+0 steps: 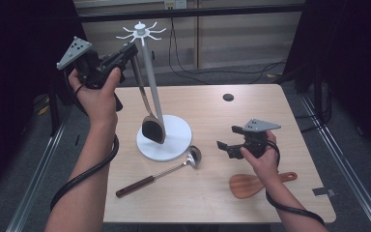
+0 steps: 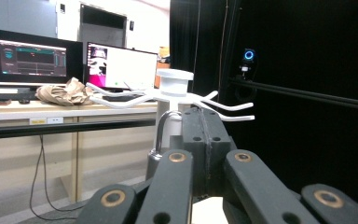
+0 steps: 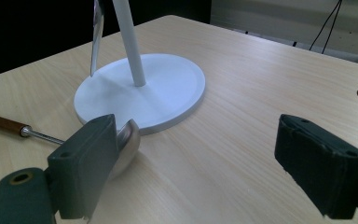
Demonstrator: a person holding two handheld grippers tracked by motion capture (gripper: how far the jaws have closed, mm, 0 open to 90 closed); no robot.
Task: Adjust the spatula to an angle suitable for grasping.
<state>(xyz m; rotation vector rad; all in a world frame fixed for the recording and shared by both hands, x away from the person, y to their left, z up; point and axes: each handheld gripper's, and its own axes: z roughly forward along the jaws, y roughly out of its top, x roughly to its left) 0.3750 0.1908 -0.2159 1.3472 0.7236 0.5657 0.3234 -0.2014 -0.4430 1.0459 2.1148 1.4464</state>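
Hanging step underway at the rack.
Left tongs (image 1: 125, 52) were clamped on the spatula (image 1: 153, 127), its loop beside a hook of the rack (image 1: 143, 33); next, lift it over. Right tongs (image 1: 228, 140) stood apart, idle.

A wooden spatula (image 1: 251, 184) lies on the table (image 1: 207, 193).

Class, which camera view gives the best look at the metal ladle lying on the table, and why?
The high view: the whole ladle shows, wooden handle to bowl, beside the white stand's base. The right gripper view catches part of its bowl and handle behind a jaw. The left gripper view looks at the stand's top.
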